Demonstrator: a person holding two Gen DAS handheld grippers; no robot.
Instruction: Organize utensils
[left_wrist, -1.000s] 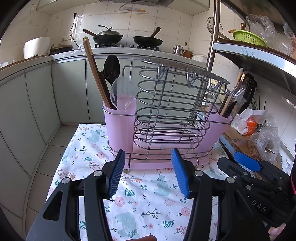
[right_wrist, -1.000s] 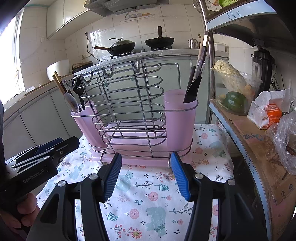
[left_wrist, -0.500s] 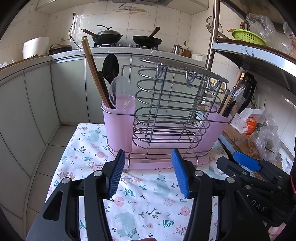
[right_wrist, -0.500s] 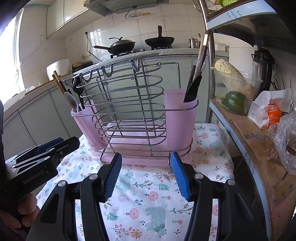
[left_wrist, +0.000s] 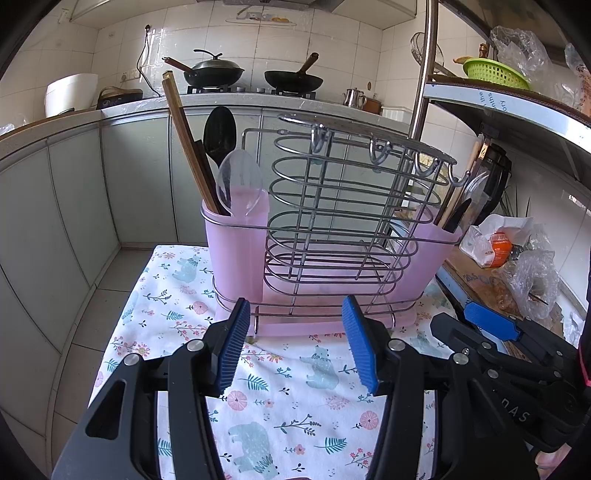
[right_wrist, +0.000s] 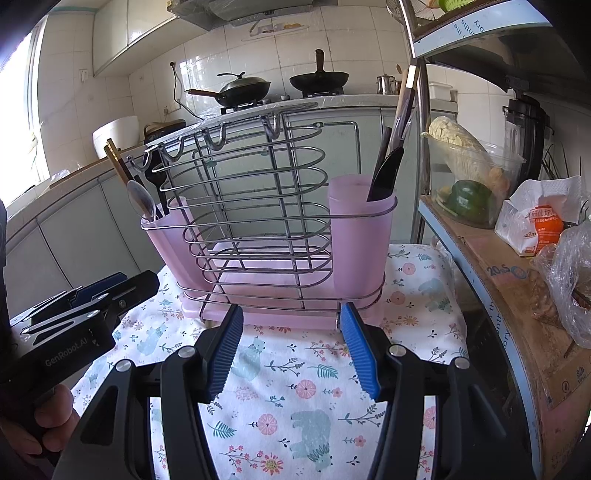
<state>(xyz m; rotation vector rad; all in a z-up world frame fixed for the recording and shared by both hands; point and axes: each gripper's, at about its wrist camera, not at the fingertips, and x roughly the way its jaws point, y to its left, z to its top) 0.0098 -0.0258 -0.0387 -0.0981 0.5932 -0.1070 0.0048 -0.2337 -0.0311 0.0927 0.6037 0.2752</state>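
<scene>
A pink plastic and wire utensil rack (left_wrist: 332, 236) (right_wrist: 266, 236) stands on a floral cloth. Its left cup (left_wrist: 236, 243) holds wooden chopsticks (left_wrist: 184, 140), a black spoon (left_wrist: 219, 133) and a clear spoon (left_wrist: 238, 181). Its right cup (right_wrist: 364, 229) holds a black knife (right_wrist: 386, 173) and a wooden-handled utensil (right_wrist: 404, 107). My left gripper (left_wrist: 295, 347) hovers open just in front of the rack's base, nothing between its blue pads. My right gripper (right_wrist: 291, 347) is likewise open and empty before the rack. Each gripper also shows in the other's view, low at the side.
The floral cloth (left_wrist: 280, 398) covers a small table. A shelf (right_wrist: 491, 273) on the right carries a clear tub of vegetables (right_wrist: 469, 184), a tissue pack (right_wrist: 543, 221) and plastic bags. Behind are grey cabinets and a stove with two woks (left_wrist: 218, 70). A hand (right_wrist: 33, 417) grips the left tool.
</scene>
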